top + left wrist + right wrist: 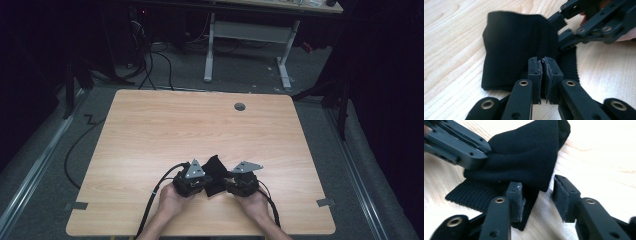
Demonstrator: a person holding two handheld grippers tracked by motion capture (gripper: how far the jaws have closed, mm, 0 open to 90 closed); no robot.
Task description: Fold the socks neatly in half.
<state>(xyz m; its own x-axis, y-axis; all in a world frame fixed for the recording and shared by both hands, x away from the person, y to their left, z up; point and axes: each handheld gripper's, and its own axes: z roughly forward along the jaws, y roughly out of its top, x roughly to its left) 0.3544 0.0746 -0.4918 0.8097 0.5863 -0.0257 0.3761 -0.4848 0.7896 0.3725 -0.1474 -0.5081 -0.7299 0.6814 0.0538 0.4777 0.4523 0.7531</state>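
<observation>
A black knitted cloth (215, 171) with a ribbed edge lies near the front middle of the wooden table (165, 130), between my two grippers. My left gripper (205, 183) comes at it from the left. In the left gripper view its jaws (543, 67) are pressed together on a fold of the cloth (516, 42). The right gripper view shows that same pinch (485, 153) lifting the cloth (529, 150) into a peak. My right gripper (537, 195) stands open, with a hanging corner of the cloth in the gap and the right pad clear of it. Opposite, the right gripper (560, 30) is at the cloth's far edge.
A grey cable hole (240, 106) sits near the table's far edge. Grey tape marks lie at the front left (76, 205) and front right (325, 202) corners. Beyond the table stand a white desk frame (247, 47) and floor cables (155, 65).
</observation>
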